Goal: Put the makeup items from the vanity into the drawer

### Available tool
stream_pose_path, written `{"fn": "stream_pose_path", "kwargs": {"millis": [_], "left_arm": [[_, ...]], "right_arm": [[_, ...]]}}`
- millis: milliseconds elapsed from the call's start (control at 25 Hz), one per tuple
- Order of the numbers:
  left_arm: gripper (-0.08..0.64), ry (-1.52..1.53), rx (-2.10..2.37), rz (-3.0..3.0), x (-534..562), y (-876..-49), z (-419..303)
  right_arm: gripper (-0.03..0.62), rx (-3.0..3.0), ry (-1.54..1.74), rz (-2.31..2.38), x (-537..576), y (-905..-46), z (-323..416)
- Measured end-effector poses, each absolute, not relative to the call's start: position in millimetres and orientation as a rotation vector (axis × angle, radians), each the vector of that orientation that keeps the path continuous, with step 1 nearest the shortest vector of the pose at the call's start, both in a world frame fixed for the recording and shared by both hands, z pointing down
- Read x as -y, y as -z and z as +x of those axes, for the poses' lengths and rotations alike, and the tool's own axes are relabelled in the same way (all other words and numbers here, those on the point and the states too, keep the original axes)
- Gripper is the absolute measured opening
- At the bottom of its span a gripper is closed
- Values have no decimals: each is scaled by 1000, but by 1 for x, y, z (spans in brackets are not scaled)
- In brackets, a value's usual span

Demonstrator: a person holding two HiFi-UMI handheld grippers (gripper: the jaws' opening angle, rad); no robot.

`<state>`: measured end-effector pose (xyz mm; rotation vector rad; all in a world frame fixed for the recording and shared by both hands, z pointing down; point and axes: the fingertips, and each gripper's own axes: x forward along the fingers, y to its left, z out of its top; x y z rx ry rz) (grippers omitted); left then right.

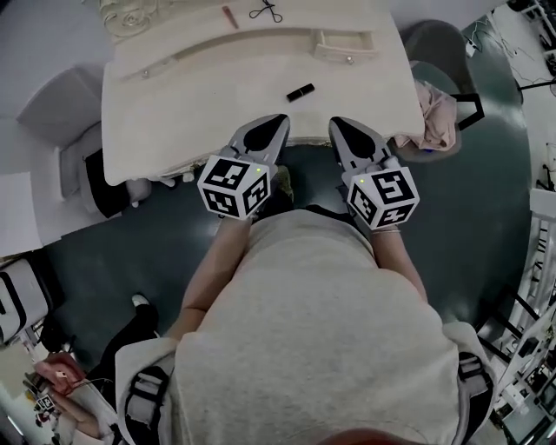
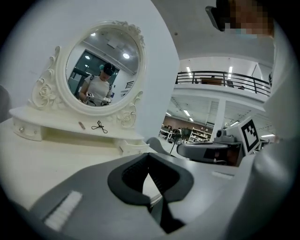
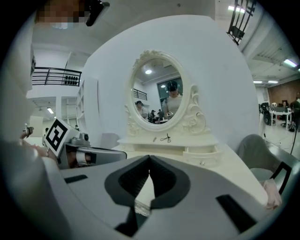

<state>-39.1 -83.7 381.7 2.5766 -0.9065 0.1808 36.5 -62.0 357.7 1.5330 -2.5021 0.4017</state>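
A cream vanity (image 1: 174, 113) with an oval mirror (image 2: 103, 70) stands in front of me. On its top lies a black lipstick (image 1: 301, 91). The raised back shelf carries a pink stick (image 1: 229, 16) and a black eyelash curler (image 1: 266, 11), both also in the right gripper view: the curler (image 3: 165, 138) under the mirror (image 3: 161, 91), the stick (image 3: 154, 139) left of it. A small drawer (image 1: 346, 43) at the shelf's right end stands slightly pulled out. My left gripper (image 1: 276, 122) and right gripper (image 1: 340, 126) hover side by side over the vanity's near edge, short of the lipstick, both shut and empty.
A grey chair (image 1: 434, 39) with a pink cloth (image 1: 439, 113) over it stands right of the vanity. White boxes (image 1: 61, 104) sit at its left. Dark floor (image 1: 486, 217) surrounds me. Another person's arm (image 1: 61, 382) shows at the lower left.
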Motion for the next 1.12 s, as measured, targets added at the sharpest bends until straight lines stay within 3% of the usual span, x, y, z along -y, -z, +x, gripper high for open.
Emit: {"fn": "stream_pose_path", "kwargs": {"millis": [600,1120], "left_arm": [[9,-189,790,2636,170,-380,-18],[9,-148,940,2478,204,-399,-24]], "right_arm": [[8,2447,-439,1554,147,-368,37],[8,2579,-445,1224,186,-371,26]]}}
